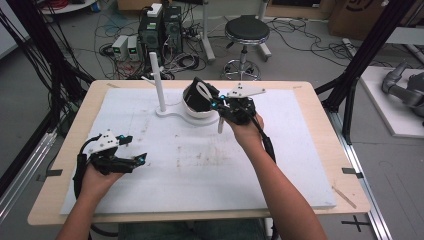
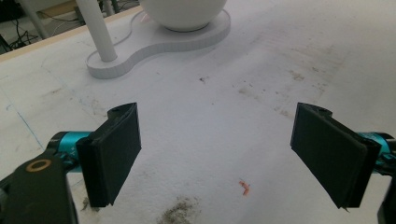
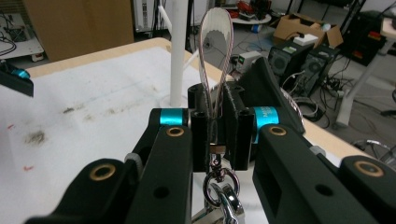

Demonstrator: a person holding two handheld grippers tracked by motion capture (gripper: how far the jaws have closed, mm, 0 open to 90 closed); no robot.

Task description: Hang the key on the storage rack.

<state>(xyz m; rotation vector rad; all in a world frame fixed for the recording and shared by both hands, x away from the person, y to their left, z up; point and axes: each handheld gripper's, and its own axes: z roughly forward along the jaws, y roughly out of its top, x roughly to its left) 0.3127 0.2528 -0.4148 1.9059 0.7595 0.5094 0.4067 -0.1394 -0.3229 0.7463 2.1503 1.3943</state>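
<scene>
Two grippers: one in each hand, over a white mat (image 1: 200,165) on a wooden table (image 1: 65,150).
Left gripper (image 1: 131,150): at about 8 o'clock on the mat in the high view, low over it. In the left gripper view its two black pads (image 2: 114,151) stand wide apart, and between them there is bare mat with a small orange scrap (image 2: 244,186).
Right gripper (image 1: 214,102): at about 12 o'clock on the mat, raised above it. Its jaws are together and they pinch a strap (image 3: 215,56).
Strap: a pale loop, it stands up from between the jaws in the right gripper view. Below the jaws hangs a metal ring (image 3: 218,184) with a clasp.
Black thing (image 1: 200,95): dark, at the tip of the right gripper, over a white bowl (image 1: 197,111). If they touch, I cannot tell.
Stand (image 1: 172,112): flat and white, at 12 o'clock on the mat. It carries the bowl and, at 9 o'clock of it, an upright post (image 1: 157,82).
Behind the table: a stool (image 1: 246,32) and computers (image 1: 160,30) on the floor.
</scene>
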